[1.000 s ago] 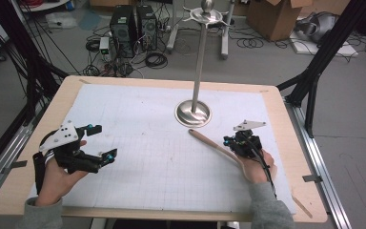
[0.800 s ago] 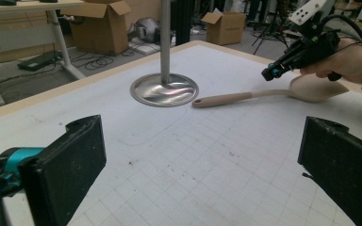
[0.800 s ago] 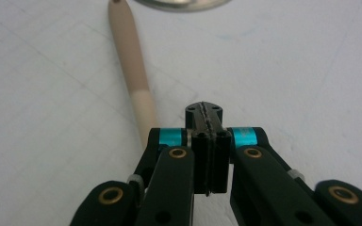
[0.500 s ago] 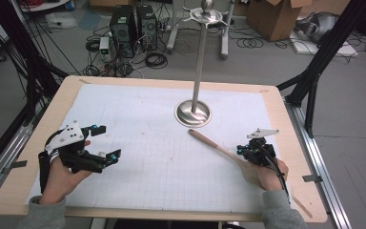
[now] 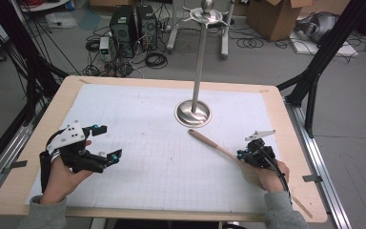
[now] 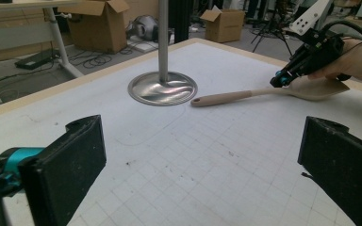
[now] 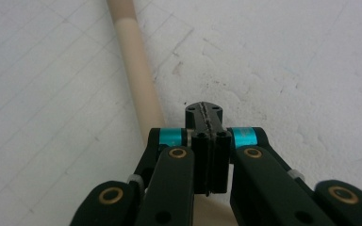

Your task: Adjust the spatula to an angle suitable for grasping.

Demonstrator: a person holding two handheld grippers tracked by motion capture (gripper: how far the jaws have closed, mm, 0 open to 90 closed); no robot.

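One pale wooden spoon point(image 5: 214, 144) lies flat on the white gridded mat point(image 5: 147, 143), handle tip near the round steel stand base point(image 5: 193, 113). It looks light, stiff and smooth, best gripped mid-handle. The right gripper point(image 5: 242, 154), jaws pressed together, sits above the bowl end; the left gripper point(image 5: 108, 142) stands spread, well apart.
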